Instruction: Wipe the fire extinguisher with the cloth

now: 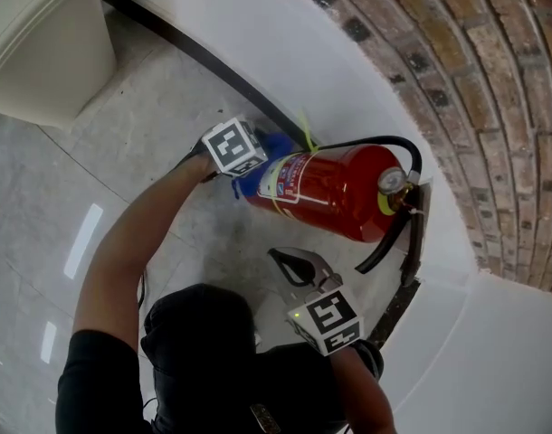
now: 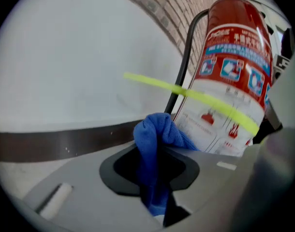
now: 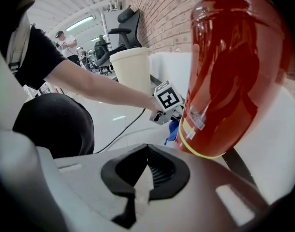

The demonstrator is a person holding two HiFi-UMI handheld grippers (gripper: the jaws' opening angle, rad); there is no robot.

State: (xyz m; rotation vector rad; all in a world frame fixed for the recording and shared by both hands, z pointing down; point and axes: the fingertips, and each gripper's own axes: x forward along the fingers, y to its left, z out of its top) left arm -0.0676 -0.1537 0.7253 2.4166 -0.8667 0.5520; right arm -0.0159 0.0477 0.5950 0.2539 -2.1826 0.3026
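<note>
A red fire extinguisher [image 1: 335, 193] lies on its side on the floor against the white curved wall base, its valve, gauge and black hose [image 1: 395, 143] to the right. My left gripper [image 1: 249, 177] is at its bottom end, shut on a bunched blue cloth [image 1: 274, 145] that touches the cylinder's base. In the left gripper view the cloth [image 2: 154, 134] stands up between the jaws, right by the white label of the extinguisher [image 2: 234, 81]. My right gripper [image 1: 290, 265] hovers beside the cylinder's middle, shut and holding nothing. In the right gripper view the extinguisher [image 3: 229, 71] fills the right side.
A yellow tie [image 2: 200, 98] wraps the cylinder. A dark strip [image 1: 213, 61] runs along the foot of the white wall base [image 1: 285, 52], with a brick wall [image 1: 493, 89] above. A cream bin [image 1: 41, 43] stands at upper left. A cable [image 3: 123, 129] lies on the floor.
</note>
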